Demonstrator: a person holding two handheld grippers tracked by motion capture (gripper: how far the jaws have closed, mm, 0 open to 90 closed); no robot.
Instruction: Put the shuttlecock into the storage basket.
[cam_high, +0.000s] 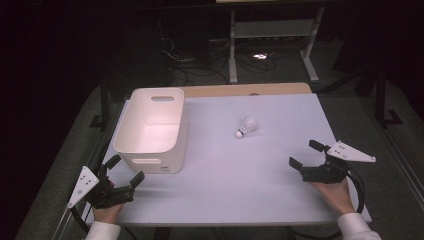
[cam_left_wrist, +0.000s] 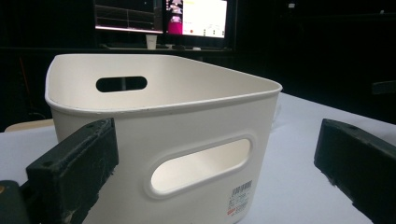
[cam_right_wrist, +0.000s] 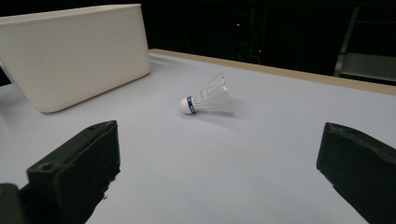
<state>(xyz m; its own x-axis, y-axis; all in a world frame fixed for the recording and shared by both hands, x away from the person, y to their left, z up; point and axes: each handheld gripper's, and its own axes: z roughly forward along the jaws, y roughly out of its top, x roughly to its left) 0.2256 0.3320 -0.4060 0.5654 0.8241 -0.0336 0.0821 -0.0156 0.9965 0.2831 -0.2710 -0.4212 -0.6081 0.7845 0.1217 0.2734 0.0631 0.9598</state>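
Shuttlecock (cam_high: 247, 126) lies on the table (cam_high: 260, 190), seemingly right of the bin (cam_high: 150, 145).

The room was dim, and light fell from above onto the pale lavender-white desk (cam_high: 260, 170), which stood bright against a near-black surround. The white rectangular plastic bin (cam_high: 150, 127) glowed faintly pink inside and cast a soft shadow to its near right. The small white feathered shuttlecock (cam_right_wrist: 208, 100) threw a weak, blurred shadow on the side away from the bin. The high view was grainy and soft. In the left gripper view two lit monitor screens (cam_left_wrist: 161, 16) glared at the far edge, overexposed. Both gripper views showed the nearest black jaw pads out of focus.
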